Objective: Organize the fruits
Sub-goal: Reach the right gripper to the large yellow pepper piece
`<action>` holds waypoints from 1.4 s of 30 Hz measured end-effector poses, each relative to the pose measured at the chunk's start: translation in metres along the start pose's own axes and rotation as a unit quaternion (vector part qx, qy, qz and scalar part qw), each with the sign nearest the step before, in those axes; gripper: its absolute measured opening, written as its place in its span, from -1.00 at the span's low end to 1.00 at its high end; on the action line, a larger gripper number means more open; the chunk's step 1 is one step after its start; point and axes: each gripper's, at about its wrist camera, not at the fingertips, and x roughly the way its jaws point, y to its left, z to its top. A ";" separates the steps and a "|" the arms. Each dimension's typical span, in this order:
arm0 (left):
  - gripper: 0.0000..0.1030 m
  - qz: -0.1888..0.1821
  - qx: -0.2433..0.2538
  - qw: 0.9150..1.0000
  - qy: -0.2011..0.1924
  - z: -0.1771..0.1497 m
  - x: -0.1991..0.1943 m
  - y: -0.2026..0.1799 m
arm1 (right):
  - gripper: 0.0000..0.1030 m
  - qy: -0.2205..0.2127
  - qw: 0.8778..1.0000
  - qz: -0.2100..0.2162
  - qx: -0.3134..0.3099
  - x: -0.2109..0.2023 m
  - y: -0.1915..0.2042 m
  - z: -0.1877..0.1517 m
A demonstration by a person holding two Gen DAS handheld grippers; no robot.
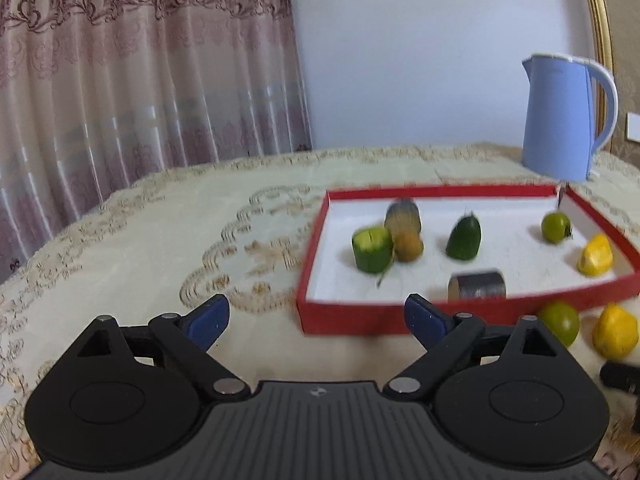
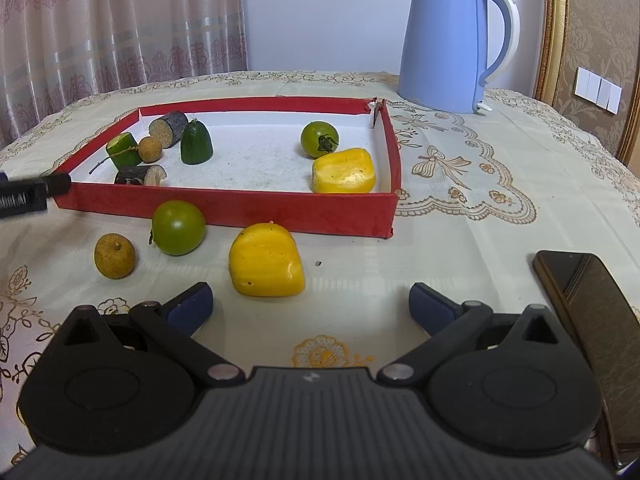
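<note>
Just ahead of the right claw (image 2: 310,304), whose blue-padded fingers stand wide apart and hold nothing, a blocky yellow fruit piece (image 2: 266,261) lies on the cream embroidered cloth of the counter (image 2: 460,240). It sits slightly left of the midline between the fingers, its longer side running roughly across the claw's line of reach, so a short forward move with a small leftward shift looks enough to straddle it. To its left rest a round green tomato-like fruit (image 2: 178,227), touching or almost touching the box wall, and a small brown longan (image 2: 115,256). A dark phone (image 2: 576,292) lies at the right.

Beyond these stands the shallow red cardboard box with white lining (image 2: 224,204). Inside are a second yellow piece (image 2: 344,171) and a second green fruit (image 2: 319,139) at its right end, with cucumber pieces, dark cane-like sections and another longan gathered at its left.

The left claw (image 1: 316,318) is likewise spread and empty, facing the box's left near corner; the loose fruits lie well off to its right, so the right hand is judged nearer. A light-blue kettle (image 2: 448,44) stands farthest back.
</note>
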 end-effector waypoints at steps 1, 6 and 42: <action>0.84 0.005 0.004 1.000 0.002 -0.003 0.001 -0.001 | 1.00 0.000 1.000 0.000 0.000 0.000 0.000 0.000; 0.86 -0.007 0.011 1.000 0.006 -0.007 0.003 -0.004 | 1.00 0.000 1.000 0.000 0.000 0.000 0.000 0.000; 0.90 0.010 0.006 0.999 0.046 -0.009 0.014 -0.005 | 0.72 -0.014 0.999 0.020 -0.028 0.009 0.009 0.012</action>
